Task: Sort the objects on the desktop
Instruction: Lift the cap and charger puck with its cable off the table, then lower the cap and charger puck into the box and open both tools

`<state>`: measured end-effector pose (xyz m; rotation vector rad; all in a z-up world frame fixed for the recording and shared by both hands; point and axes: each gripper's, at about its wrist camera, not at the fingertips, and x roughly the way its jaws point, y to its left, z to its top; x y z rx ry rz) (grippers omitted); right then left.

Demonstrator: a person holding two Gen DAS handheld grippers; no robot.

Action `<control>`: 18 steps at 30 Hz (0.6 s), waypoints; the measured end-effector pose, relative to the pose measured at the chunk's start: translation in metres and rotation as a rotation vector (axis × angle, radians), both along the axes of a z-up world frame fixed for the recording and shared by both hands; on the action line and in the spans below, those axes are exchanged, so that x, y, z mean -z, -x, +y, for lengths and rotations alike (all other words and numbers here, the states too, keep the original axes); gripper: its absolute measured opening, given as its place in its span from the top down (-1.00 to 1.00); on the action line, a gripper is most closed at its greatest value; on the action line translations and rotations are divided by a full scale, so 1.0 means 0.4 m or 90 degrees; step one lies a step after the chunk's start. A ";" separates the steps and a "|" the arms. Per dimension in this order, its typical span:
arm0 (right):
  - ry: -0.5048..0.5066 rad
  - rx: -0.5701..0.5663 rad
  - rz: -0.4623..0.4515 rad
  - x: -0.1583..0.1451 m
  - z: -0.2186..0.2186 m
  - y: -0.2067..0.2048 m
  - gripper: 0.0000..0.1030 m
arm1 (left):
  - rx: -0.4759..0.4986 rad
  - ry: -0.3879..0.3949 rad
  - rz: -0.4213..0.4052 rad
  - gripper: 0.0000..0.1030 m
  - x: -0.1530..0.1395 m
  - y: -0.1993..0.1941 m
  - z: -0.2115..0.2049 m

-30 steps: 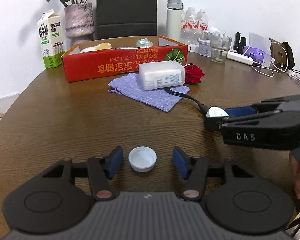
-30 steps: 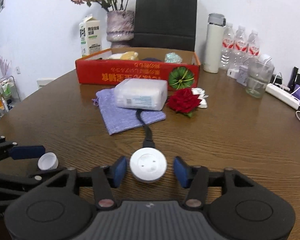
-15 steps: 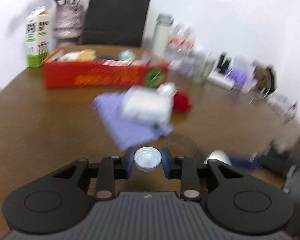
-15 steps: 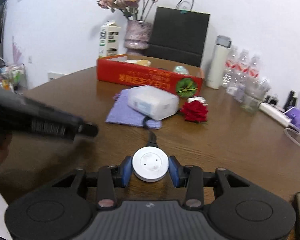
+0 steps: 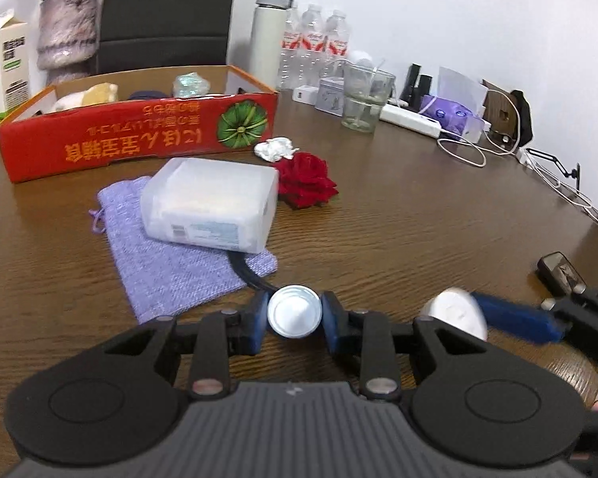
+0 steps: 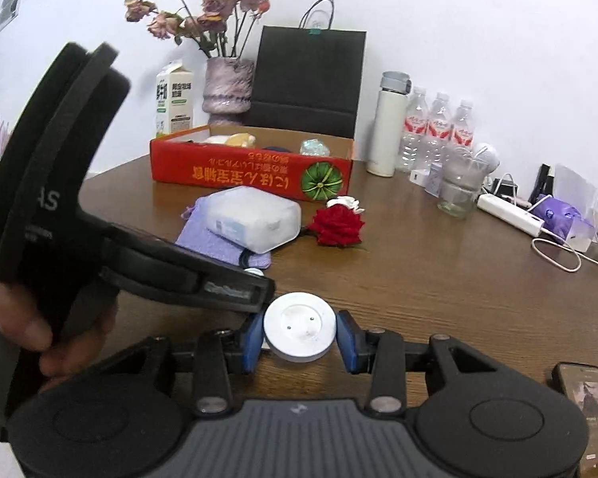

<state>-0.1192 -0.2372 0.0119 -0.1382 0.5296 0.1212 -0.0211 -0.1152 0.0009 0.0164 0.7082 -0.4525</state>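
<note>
Nearest in the left wrist view, the left gripper [image 5: 295, 316] has its jaws closed narrow on a small white bottle cap [image 5: 295, 316], the blue pads pressing its rim on either side. It looks light, stiff and smooth, so a grip across the rim suits it, though a slick plastic edge could squirt out if squeezed off centre. Just to its right the right gripper [image 6: 299, 332] holds a white round puck [image 6: 299, 332], jaws narrow against its side wall; a black cable [image 5: 251, 277] seems to run from it back under the purple pouch [image 5: 171, 267], so I judge it would drag or tug when lifted, and the hold should stay on the rigid disc, not the cord. At the near right edge of the worktop [image 5: 418, 215] lies a dark phone [image 6: 582, 390]. Farther off, a translucent plastic box [image 5: 213, 203] sits on the pouch: rigid, probably light, best taken across its short sides. Beside it to the right rests a red fabric rose [image 5: 305, 179], soft and crushable, with a crumpled white scrap [image 5: 277, 149] just beyond. Farther still stands the red cardboard tray [image 5: 139, 139], already holding a few things, the likely place for both held pieces. At the far edge are a milk carton [image 6: 175, 97], a vase [image 6: 227, 87], a flask [image 6: 390, 127] and a glass [image 5: 364, 99].
</note>
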 end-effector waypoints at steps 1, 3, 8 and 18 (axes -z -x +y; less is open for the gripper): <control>0.000 0.010 -0.002 -0.004 -0.010 -0.001 0.27 | -0.009 -0.004 0.000 0.43 -0.002 0.008 0.005; -0.021 0.023 0.004 -0.013 -0.035 -0.008 0.27 | -0.021 -0.003 -0.005 0.43 -0.019 0.035 0.017; -0.038 0.016 -0.004 -0.029 -0.045 -0.002 0.26 | -0.033 0.049 -0.044 0.43 -0.074 0.135 0.079; -0.061 -0.049 -0.025 -0.095 0.004 0.059 0.26 | -0.121 0.013 -0.083 0.43 -0.135 0.263 0.177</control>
